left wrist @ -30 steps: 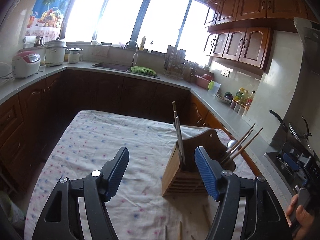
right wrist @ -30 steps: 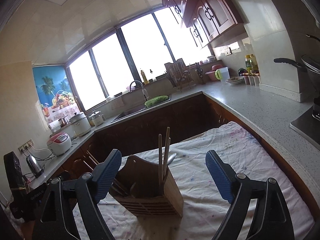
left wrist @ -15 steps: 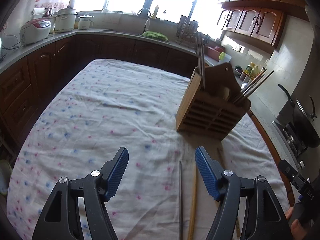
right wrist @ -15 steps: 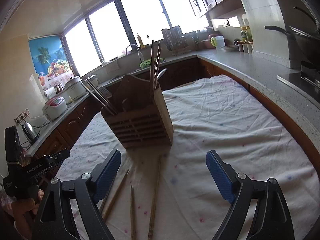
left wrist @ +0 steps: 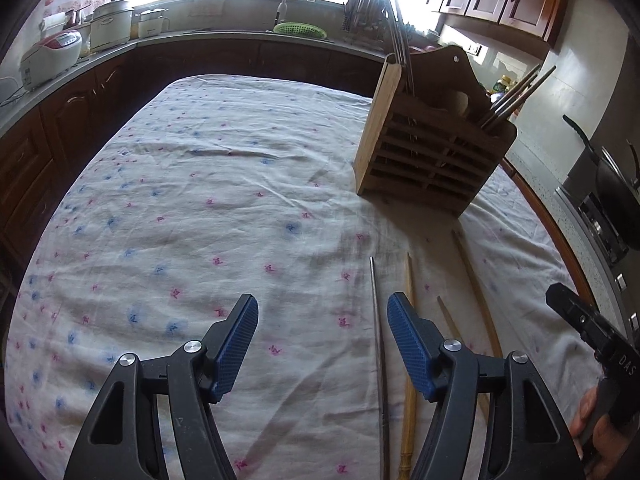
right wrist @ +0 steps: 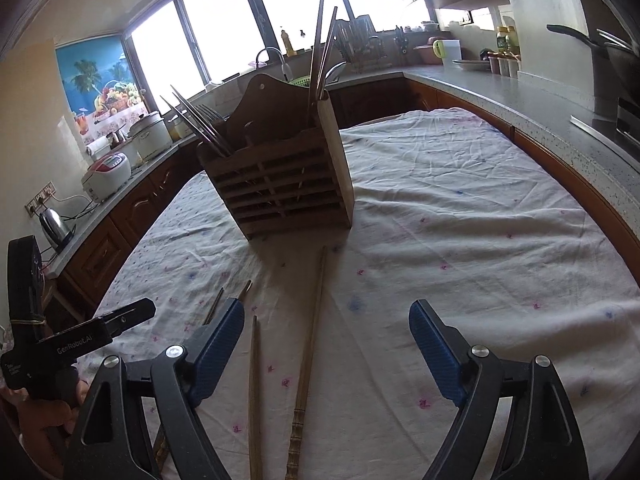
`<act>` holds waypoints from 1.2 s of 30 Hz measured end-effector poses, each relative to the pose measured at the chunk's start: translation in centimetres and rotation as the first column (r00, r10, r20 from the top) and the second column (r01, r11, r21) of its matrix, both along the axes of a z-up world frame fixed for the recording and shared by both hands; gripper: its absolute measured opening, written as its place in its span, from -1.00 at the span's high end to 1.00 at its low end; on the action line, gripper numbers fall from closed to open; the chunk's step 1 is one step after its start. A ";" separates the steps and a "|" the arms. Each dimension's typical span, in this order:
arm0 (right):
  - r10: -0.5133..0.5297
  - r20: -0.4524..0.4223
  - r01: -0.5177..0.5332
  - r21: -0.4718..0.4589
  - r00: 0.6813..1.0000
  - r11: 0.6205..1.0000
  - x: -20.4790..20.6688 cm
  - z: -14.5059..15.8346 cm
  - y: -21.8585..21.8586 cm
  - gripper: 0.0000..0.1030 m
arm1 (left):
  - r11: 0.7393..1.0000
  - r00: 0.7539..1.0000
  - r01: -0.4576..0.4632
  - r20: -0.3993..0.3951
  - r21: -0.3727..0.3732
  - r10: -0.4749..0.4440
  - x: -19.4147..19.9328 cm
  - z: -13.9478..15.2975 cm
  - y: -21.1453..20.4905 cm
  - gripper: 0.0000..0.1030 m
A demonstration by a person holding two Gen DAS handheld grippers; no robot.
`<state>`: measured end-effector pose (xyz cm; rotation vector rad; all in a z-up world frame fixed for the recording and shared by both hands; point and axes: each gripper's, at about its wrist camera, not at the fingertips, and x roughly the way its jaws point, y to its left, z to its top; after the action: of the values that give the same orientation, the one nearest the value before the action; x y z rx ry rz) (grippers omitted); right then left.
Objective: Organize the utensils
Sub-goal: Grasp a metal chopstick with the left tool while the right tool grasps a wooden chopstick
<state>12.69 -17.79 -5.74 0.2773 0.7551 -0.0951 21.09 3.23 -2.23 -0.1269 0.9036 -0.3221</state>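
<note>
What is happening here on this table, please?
A person is sorting utensils with a handheld gripper in each hand. A wooden holder stands on the flowered tablecloth, already with chopsticks and cutlery in it. Several loose chopsticks lie on the cloth in front of it. The left gripper and right gripper hang over them, jaws closing but gripping nothing; nothing is picked up yet.

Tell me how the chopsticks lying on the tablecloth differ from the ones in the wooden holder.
The loose chopsticks lie flat on the tablecloth; the chopsticks in the wooden holder stand up, leaning out of its top. Most loose ones look like pale wood or bamboo; the stored ones look thin, dark and metallic. Both sets are long, slim sticks, and neither set is gripped.
</note>
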 end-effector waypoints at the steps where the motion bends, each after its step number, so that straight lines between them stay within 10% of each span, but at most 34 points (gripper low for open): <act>1: 0.006 -0.006 -0.006 0.000 1.000 1.000 0.3 -0.1 0.0 -0.55 | 1.000 1.000 0.009 -0.011 0.000 -0.009 0.2 -0.3 -0.2 -0.14; 8: 0.034 -0.071 -0.034 -0.005 0.997 0.999 2.9 -1.2 0.0 -0.01 | 0.998 0.997 0.067 -0.050 0.008 -0.067 2.0 -1.0 -1.6 0.21; 36: 0.108 -0.224 -0.137 -0.122 0.969 0.983 10.7 -5.7 1.2 0.87 | 0.976 0.981 0.185 -0.074 0.117 -0.178 6.1 -3.7 -6.4 0.94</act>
<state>23.39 -16.60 -11.41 0.0887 0.9763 -0.0600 27.22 -3.16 -5.90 0.0609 0.9979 -0.4327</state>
